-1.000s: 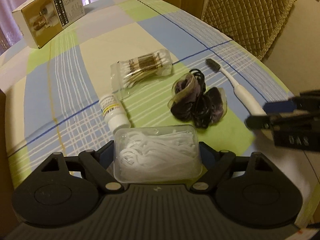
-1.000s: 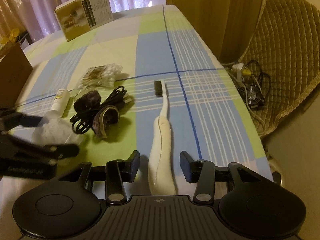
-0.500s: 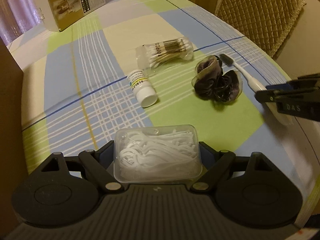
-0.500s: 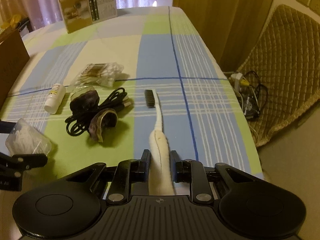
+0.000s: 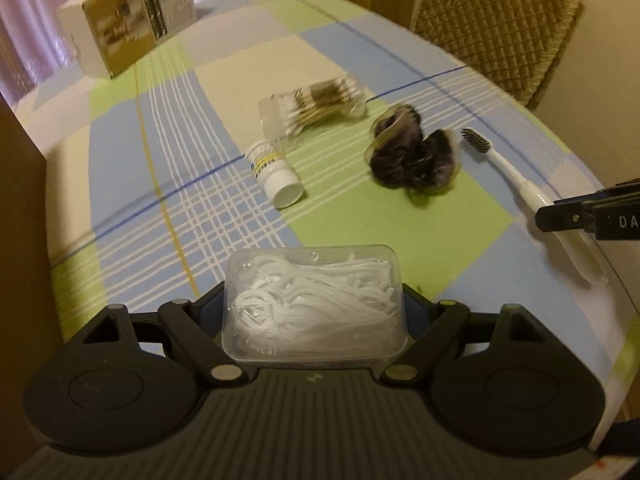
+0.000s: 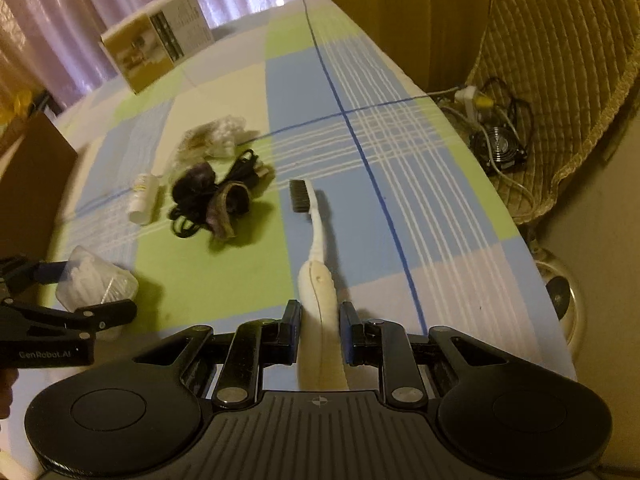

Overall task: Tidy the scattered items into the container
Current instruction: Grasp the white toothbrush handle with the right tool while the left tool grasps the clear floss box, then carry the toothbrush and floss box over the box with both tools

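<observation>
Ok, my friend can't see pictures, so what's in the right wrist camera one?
The right gripper holds a white toothbrush by its handle over a checked tablecloth. Farther off lie a black cable, a small white bottle and a bag of cotton swabs; the left gripper holds a clear box of floss picks.

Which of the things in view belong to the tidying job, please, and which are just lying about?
Job:
- floss pick box, held in left gripper
- toothbrush, between right gripper fingers
- cotton swab pack
- small white bottle
- black cable bundle

Lying about:
- printed carton
- quilted chair
- small fan
</observation>
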The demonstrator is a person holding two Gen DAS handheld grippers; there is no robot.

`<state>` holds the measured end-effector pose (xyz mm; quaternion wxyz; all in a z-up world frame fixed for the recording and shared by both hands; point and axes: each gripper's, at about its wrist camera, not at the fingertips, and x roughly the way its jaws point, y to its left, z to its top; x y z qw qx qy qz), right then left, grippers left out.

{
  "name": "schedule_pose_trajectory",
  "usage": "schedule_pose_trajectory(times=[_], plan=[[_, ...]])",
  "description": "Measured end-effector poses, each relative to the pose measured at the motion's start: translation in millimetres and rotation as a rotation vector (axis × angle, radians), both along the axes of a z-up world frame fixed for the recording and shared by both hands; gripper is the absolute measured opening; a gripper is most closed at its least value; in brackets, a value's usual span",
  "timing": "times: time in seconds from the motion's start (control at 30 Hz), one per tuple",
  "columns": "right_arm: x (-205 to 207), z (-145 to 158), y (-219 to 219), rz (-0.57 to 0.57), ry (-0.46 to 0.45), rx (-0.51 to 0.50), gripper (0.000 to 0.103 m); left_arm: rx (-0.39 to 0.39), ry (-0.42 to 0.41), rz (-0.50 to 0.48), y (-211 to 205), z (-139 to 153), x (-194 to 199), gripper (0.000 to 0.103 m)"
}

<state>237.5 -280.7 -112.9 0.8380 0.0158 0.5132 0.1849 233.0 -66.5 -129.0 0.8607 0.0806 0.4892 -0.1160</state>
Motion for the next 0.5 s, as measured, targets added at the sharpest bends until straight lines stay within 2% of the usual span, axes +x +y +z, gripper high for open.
schedule_pose_trajectory(times=[0.23, 0.5], plan=[[-18, 40, 17, 0.032, -0.058, 0.074, 0.017, -0.036, -0.043, 0.004, 11, 38, -28, 0.083], [-44, 78, 64, 0.163, -0.088, 0.150, 0.017, -0.067, -0.111, 0.065, 49, 82, -61, 0.083]])
